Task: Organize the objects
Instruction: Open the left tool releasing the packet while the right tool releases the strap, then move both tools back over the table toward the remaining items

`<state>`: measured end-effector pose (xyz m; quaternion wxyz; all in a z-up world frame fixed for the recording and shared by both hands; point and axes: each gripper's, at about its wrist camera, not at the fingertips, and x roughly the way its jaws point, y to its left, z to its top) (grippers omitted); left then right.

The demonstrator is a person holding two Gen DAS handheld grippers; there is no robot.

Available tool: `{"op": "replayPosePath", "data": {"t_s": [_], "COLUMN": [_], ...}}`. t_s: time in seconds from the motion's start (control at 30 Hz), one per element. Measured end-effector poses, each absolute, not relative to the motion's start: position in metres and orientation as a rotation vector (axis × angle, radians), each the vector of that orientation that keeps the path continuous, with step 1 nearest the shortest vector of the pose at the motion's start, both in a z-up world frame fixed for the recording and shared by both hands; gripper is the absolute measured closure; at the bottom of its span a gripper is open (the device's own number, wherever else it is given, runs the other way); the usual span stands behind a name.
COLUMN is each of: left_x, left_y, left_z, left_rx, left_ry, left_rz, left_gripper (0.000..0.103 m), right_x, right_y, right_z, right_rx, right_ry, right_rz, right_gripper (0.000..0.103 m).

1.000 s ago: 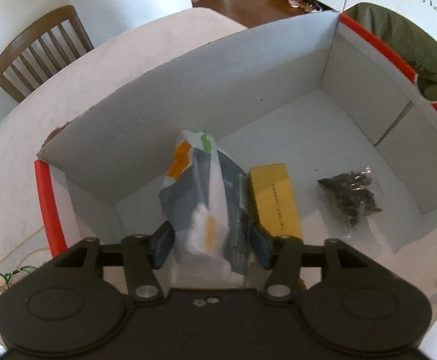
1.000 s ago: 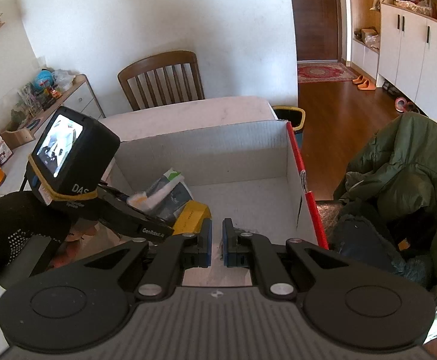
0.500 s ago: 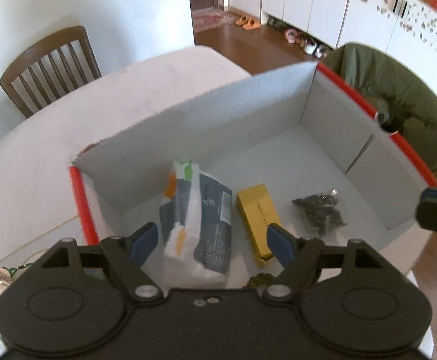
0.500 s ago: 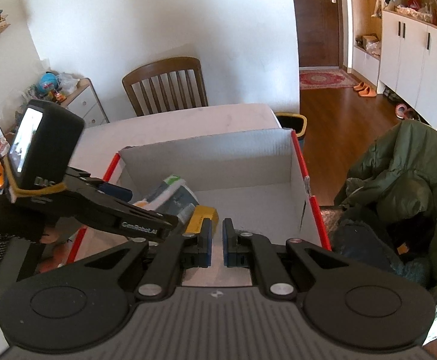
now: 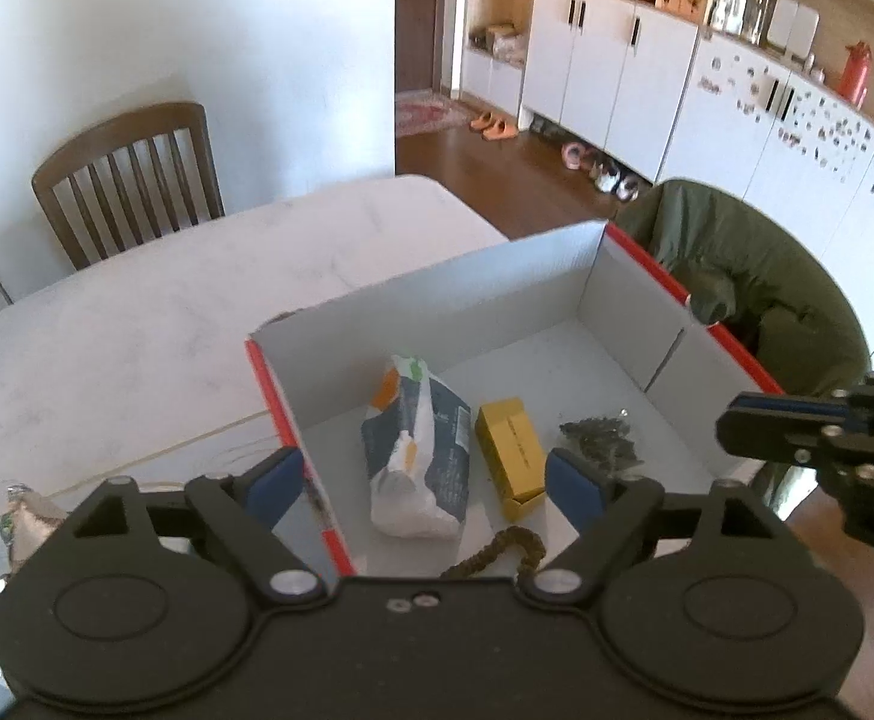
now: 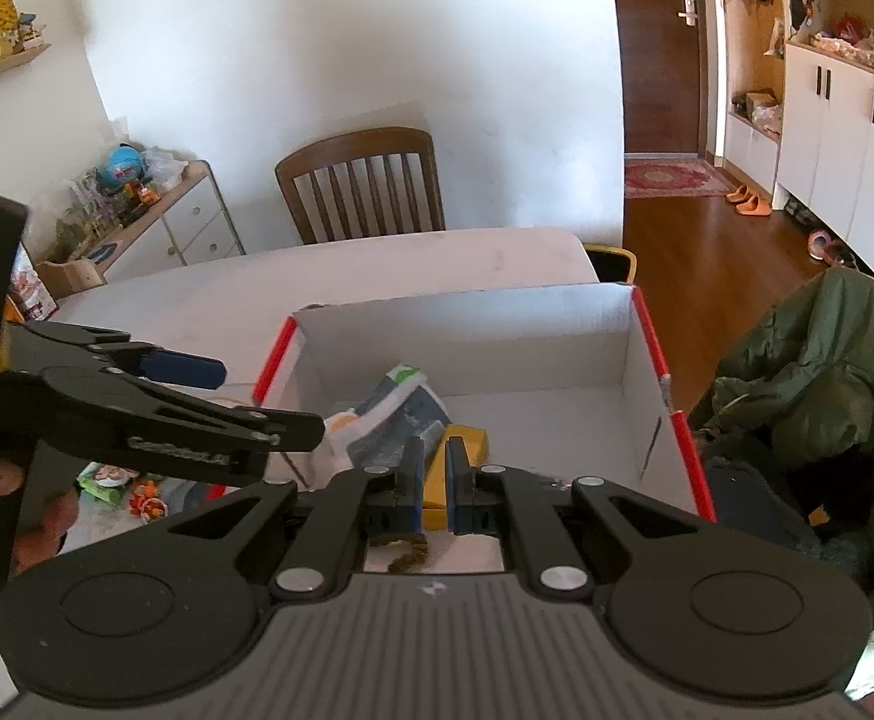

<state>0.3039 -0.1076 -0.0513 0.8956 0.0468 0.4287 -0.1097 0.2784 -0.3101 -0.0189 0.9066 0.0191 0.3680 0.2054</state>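
A white cardboard box (image 5: 437,300) with red rims stands on the pale table. Inside lie a white, blue and orange snack bag (image 5: 416,450), a small yellow carton (image 5: 509,456), a dark crumpled packet (image 5: 599,447) and a brown braided cord (image 5: 497,552). My left gripper (image 5: 425,483) hangs open above the box's near left corner, clear of the bag, with nothing between its fingers. In the right wrist view the left gripper (image 6: 269,399) reaches in from the left, over the box's (image 6: 467,336) left rim. My right gripper (image 6: 431,480) is shut and empty above the box's near edge, in front of the yellow carton (image 6: 473,441) and the bag (image 6: 401,402).
A wooden chair (image 6: 365,186) stands behind the table (image 5: 137,312). A green jacket (image 6: 827,372) is draped just right of the box. Loose snack packets (image 6: 119,480) lie on the table left of the box. A low cabinet (image 6: 185,222) with toys is at the far left.
My left gripper opened and let go of the snack bag, then drew back and up out of the box. The bag now lies in the box. The right gripper stayed shut.
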Motion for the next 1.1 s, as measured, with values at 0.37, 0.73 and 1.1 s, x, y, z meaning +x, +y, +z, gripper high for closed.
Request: {"op": "replayPosePath", "data": {"t_s": [0.37, 0.73, 1.1], "left_x": [0.270, 0.240, 0.214], "left_y": [-0.074, -0.036, 0.027], "left_z": [-0.023, -0.013, -0.025], "left_rx": [0.057, 0.022, -0.031], "left_ry": [0.809, 0.767, 0.749], "left_rz": [-0.238, -0.234, -0.156], "left_gripper": [0.006, 0.001, 0.001], "right_x": [0.261, 0.248, 0.236], "right_y": [-0.281, -0.245, -0.197], "right_z": [-0.004, 0.002, -0.002], "right_rx": [0.040, 0.045, 0.053], "right_ry": [0.732, 0.723, 0.740], "right_rz": [0.450, 0.470, 0.516], "right_gripper": [0.096, 0.096, 0.095]}}
